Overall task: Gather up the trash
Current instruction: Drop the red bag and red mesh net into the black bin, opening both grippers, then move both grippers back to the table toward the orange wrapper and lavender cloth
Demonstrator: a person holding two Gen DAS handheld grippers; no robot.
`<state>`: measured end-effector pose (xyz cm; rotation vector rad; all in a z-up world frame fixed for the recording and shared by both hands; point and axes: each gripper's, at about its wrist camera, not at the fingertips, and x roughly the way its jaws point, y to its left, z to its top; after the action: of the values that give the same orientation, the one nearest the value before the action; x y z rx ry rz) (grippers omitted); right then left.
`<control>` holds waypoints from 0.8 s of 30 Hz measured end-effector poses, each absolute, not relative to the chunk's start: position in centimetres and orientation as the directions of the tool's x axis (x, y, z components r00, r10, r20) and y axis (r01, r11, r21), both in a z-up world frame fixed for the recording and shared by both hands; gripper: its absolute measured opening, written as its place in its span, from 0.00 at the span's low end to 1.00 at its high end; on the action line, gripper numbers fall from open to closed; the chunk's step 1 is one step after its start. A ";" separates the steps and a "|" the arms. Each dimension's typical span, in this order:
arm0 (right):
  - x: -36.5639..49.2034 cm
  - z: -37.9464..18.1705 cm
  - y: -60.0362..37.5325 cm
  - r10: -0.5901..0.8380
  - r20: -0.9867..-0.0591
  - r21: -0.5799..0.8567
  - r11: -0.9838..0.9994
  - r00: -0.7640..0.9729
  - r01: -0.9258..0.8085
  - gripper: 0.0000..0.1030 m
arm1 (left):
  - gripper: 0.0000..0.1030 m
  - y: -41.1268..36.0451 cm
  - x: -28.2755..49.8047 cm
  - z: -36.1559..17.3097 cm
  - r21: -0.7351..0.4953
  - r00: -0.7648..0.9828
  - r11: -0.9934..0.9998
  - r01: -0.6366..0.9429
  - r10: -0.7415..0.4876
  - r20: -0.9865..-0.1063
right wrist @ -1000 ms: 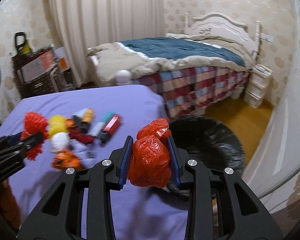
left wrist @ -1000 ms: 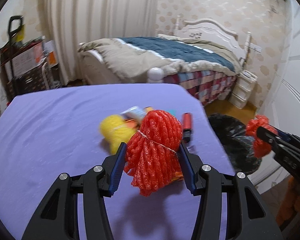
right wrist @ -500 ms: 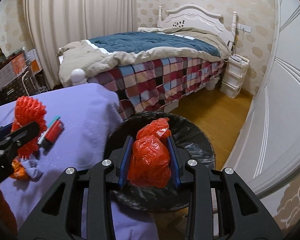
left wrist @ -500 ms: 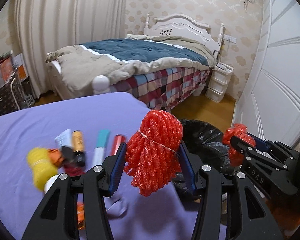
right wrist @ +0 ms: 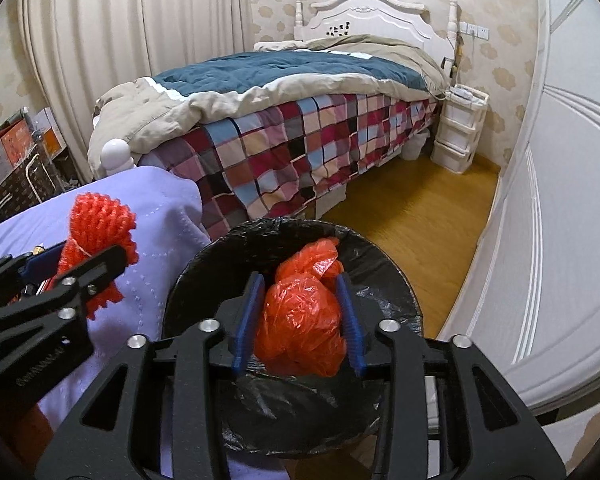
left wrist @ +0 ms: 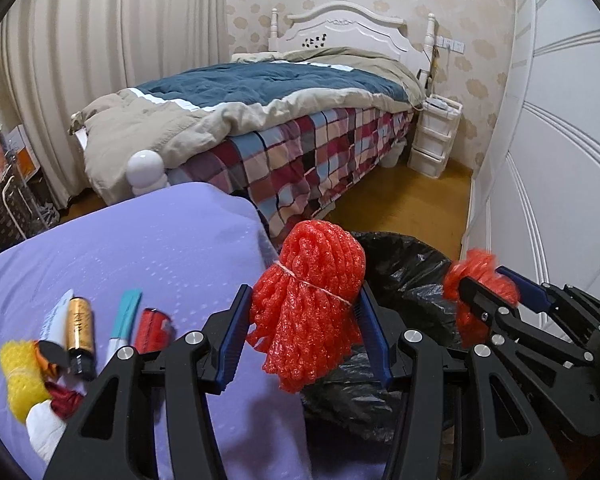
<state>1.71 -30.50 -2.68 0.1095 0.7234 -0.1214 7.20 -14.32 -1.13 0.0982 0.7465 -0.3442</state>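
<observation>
Left gripper (left wrist: 305, 322) clamps a bundle of red foam netting (left wrist: 310, 304) above the purple table's (left wrist: 140, 256) right edge, beside the black-lined bin (left wrist: 404, 264); a gold battery (left wrist: 79, 322), a teal pen (left wrist: 123, 322), a red battery (left wrist: 152, 328) and yellow netting (left wrist: 20, 376) lie at its left. From the right wrist, the right gripper (right wrist: 300, 318) pinches a crumpled red plastic bag (right wrist: 302, 320) directly over the bin's (right wrist: 204, 268) opening, the plaid-covered bed (right wrist: 300, 140) beyond.
</observation>
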 end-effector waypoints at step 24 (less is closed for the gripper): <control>-0.5 -0.9 -32.3 -0.226 -0.597 0.032 0.952 0.770 0.305 0.91 | 0.76 -13.1 6.8 -1.4 -0.006 0.687 0.963 0.269 -0.196 -0.700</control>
<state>-0.53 -32.33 -0.89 0.1297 0.6297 -0.2889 6.78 -13.06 -1.44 0.1002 0.7713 -0.2605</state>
